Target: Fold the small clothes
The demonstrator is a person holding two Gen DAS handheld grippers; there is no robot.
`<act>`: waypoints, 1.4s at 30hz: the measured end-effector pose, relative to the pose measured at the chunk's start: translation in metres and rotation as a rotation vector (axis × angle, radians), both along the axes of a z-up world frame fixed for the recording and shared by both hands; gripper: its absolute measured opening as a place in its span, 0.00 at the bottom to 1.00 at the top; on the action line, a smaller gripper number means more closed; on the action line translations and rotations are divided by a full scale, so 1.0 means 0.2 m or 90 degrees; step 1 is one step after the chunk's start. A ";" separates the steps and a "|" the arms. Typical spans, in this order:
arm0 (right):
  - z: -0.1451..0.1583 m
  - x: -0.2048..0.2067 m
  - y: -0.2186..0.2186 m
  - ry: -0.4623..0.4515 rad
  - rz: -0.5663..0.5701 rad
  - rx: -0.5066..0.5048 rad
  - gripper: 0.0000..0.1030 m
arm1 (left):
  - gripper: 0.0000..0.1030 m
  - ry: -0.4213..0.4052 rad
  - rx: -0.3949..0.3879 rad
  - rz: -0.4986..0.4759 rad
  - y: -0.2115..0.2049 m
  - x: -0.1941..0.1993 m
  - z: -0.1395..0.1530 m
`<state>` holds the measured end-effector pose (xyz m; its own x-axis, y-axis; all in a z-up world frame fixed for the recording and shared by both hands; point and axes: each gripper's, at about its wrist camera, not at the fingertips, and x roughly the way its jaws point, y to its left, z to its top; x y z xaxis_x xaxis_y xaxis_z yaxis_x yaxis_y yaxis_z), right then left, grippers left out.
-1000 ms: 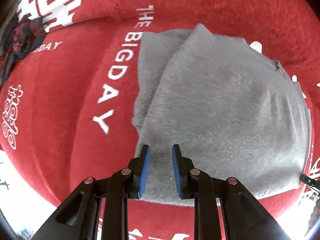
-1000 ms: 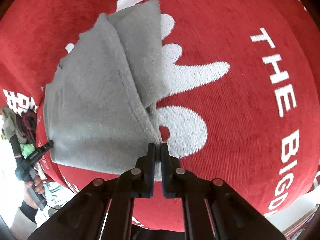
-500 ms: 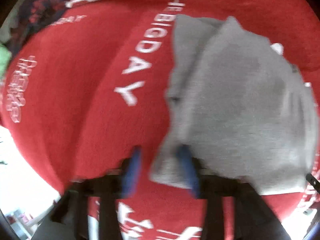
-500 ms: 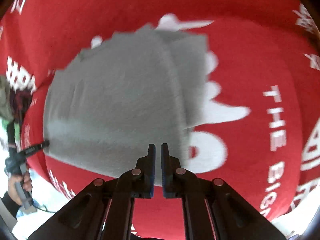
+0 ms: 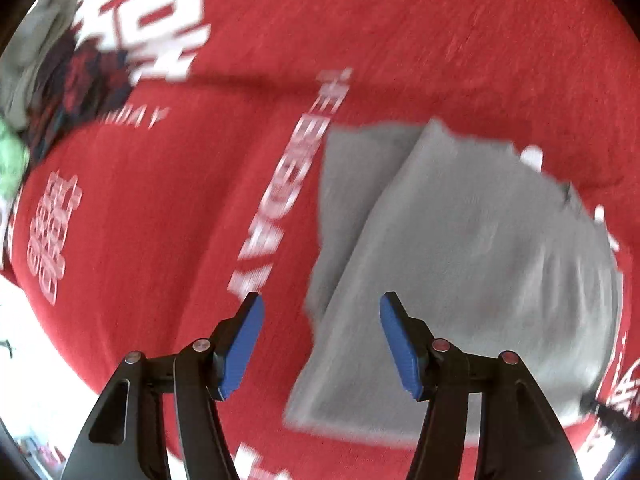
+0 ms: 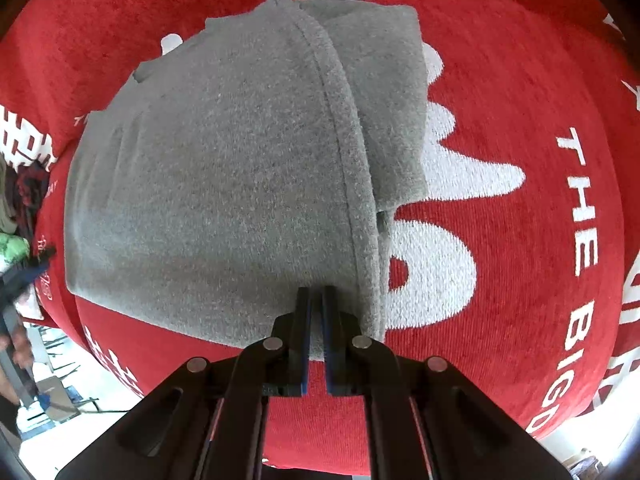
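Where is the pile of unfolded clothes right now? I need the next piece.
The heap of dark, olive and green clothes lies at the far left edge of the red printed cloth in the left wrist view, well left of the folded grey fleece garment.

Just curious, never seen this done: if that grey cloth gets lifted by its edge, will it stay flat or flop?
The grey garment would likely droop; its folded layers already sag softly. Its fuzzy knit probably grips the right gripper rather than slipping. It looks light.

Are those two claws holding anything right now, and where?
Left gripper holds nothing. Right gripper looks pinched on the grey garment's near edge.
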<state>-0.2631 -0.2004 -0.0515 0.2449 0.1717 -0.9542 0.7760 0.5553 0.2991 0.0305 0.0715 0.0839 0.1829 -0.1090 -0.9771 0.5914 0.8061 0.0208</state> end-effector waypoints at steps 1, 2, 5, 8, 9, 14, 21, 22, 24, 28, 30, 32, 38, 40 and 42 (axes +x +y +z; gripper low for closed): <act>0.00 0.01 0.00 -0.002 -0.001 0.002 0.06 | 0.59 -0.008 -0.002 -0.002 -0.09 0.02 -0.02; 0.00 0.01 -0.01 -0.004 -0.002 0.003 0.06 | 0.59 -0.013 0.000 -0.004 -0.13 0.07 0.00; 0.02 -0.01 -0.01 -0.012 0.001 0.001 0.06 | 0.59 -0.028 0.038 0.000 -0.25 0.17 -0.09; 0.06 -0.02 -0.02 -0.027 0.007 -0.008 0.06 | 0.60 -0.010 0.069 0.018 -0.23 0.22 -0.20; 0.08 -0.03 -0.02 -0.034 0.008 -0.013 0.06 | 0.60 0.002 0.052 0.032 -0.21 0.23 -0.19; 0.13 -0.01 -0.01 -0.054 0.005 -0.021 0.06 | 0.60 0.005 0.069 0.021 -0.17 0.21 -0.17; 0.16 0.09 0.03 -0.066 0.014 -0.016 0.06 | 0.60 0.029 0.077 -0.023 -0.14 0.10 -0.15; 0.17 0.11 0.05 -0.069 0.014 -0.017 0.06 | 0.60 0.035 0.075 -0.026 -0.14 0.08 -0.15; 0.17 0.13 0.06 -0.070 0.010 -0.016 0.06 | 0.70 0.043 0.069 -0.034 -0.12 0.06 -0.16; 0.17 0.19 0.12 -0.072 -0.011 -0.023 0.06 | 0.99 0.020 0.024 -0.052 -0.07 0.03 -0.11; 0.18 0.21 0.15 -0.075 -0.023 -0.027 0.06 | 0.99 0.033 0.019 -0.064 -0.05 0.04 -0.10; 0.19 0.24 0.22 -0.076 -0.033 -0.029 0.10 | 0.99 0.029 0.025 -0.085 -0.03 0.03 -0.08; 0.20 0.38 0.44 -0.078 -0.046 -0.010 0.48 | 0.99 -0.019 0.050 -0.115 0.05 0.08 -0.03; 0.20 0.45 0.52 -0.079 -0.034 -0.006 0.49 | 0.99 0.011 0.035 -0.109 0.09 0.12 -0.02; 0.20 0.51 0.57 -0.081 -0.026 -0.001 0.49 | 0.99 0.043 0.037 -0.106 0.11 0.15 -0.04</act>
<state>-0.1620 -0.0855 -0.0107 0.3705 0.1571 -0.9155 0.7540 0.5247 0.3952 0.0608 0.0933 0.0753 0.1011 -0.0752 -0.9920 0.7179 0.6959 0.0204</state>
